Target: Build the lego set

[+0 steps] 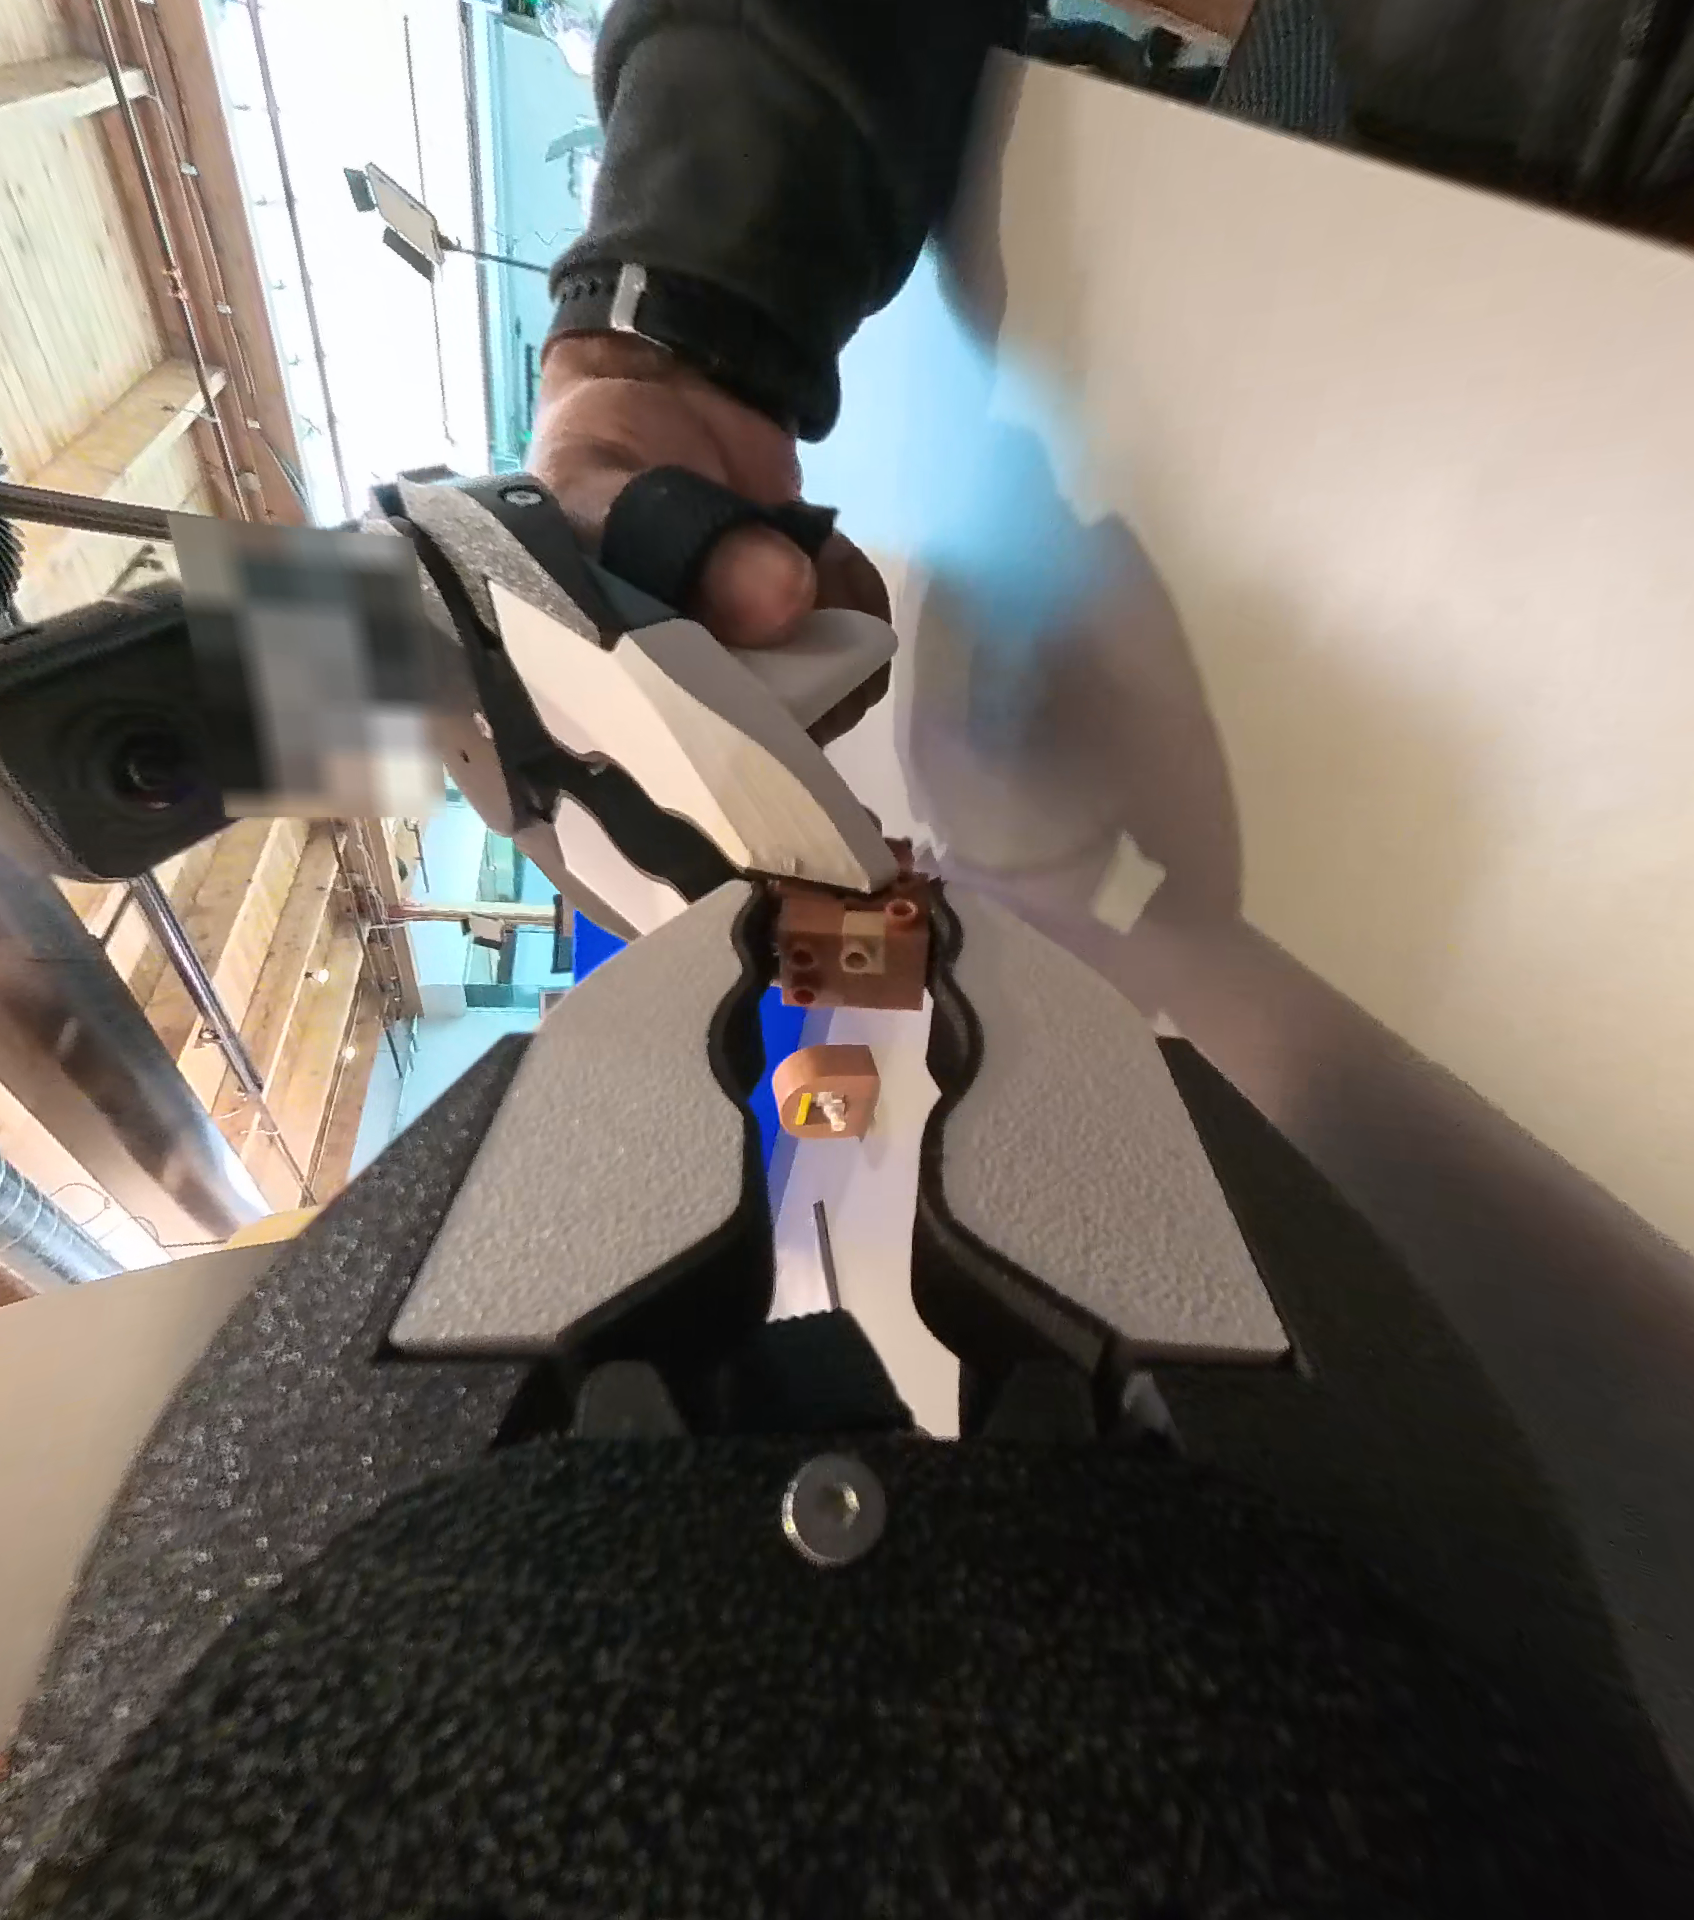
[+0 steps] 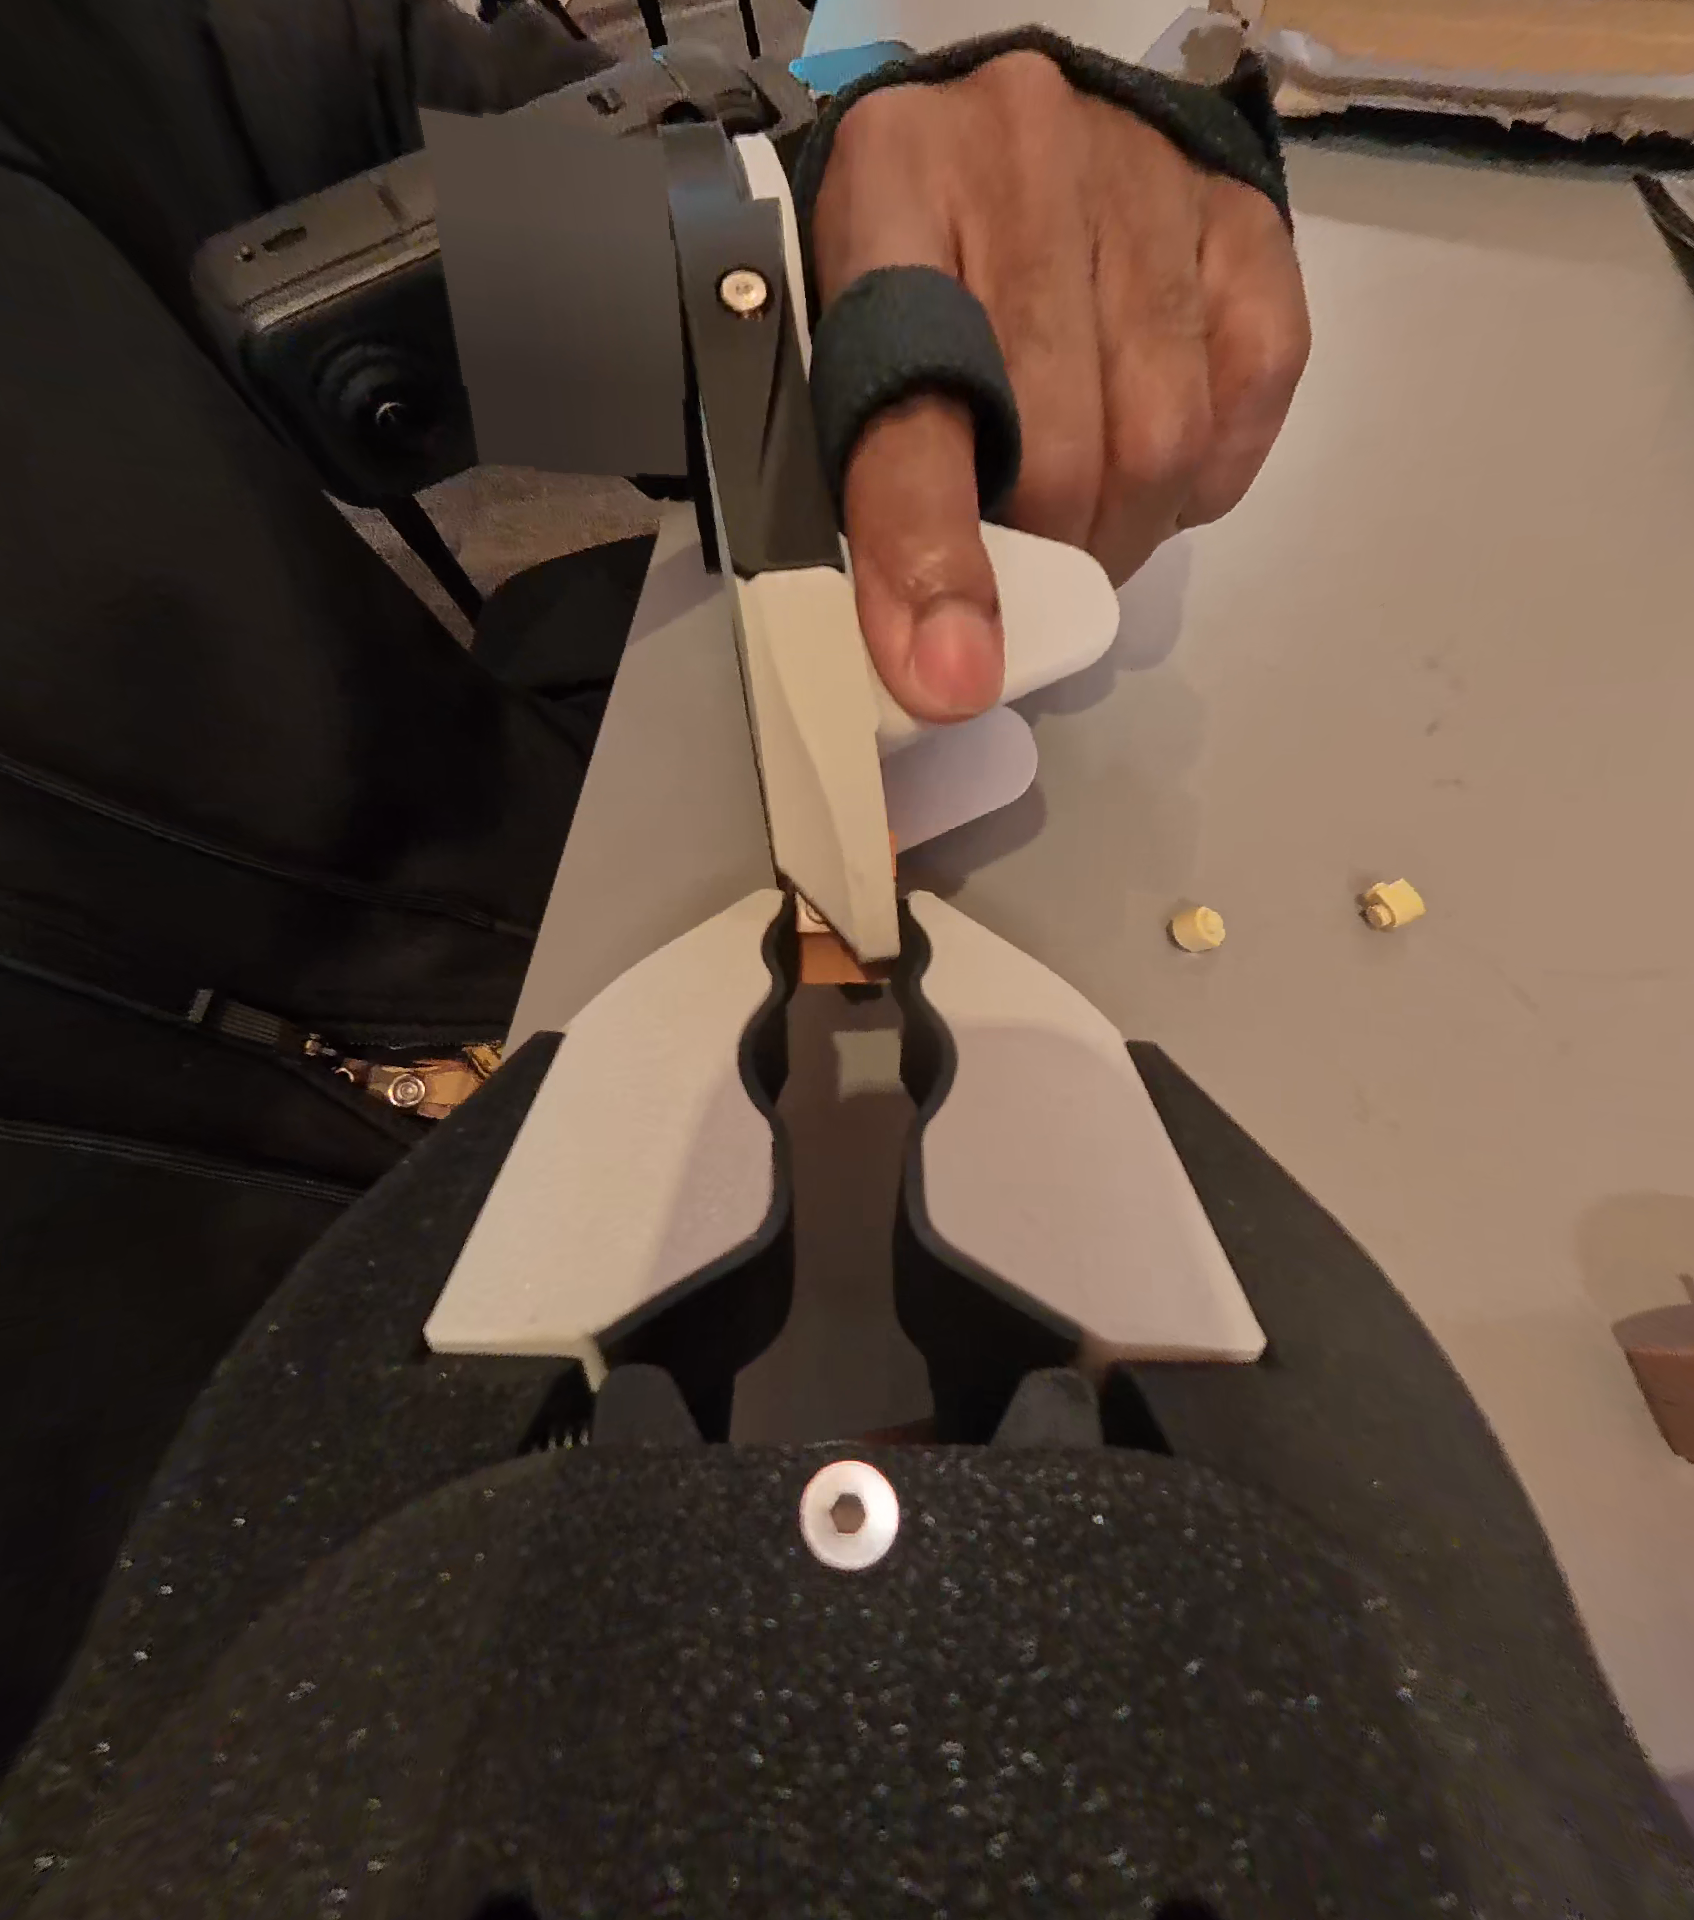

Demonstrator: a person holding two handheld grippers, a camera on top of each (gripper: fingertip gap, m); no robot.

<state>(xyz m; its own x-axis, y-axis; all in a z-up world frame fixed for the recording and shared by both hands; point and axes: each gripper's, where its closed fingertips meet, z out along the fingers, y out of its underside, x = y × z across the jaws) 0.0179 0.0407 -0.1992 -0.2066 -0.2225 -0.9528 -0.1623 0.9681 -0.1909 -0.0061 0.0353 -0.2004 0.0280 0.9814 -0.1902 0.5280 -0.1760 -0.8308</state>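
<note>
Brown plastic bricks, snapped into a small block with one tan brick and round studs facing the camera, sit between the fingertips of the left gripper. Both of its black wavy pads press on the block's sides, so these tongs are clenched on it. From eleven o'clock in the left wrist view, the right gripper reaches in, held by a hand in a black sleeve with a black strap over the thumb, and its grey fingers lie across the top of the same block.

Seen from the right wrist view, the right gripper has its pads closed on a brown edge of the block, while the left gripper's grey finger comes down from twelve o'clock and covers most of it. The block is held in the air over the grey table, near its edge.

A rounded brown piece with a yellow mark and a white peg lies on the table at six o'clock below the block. Two small cream round studs lie at three o'clock of the right gripper's tips, well apart from it.
</note>
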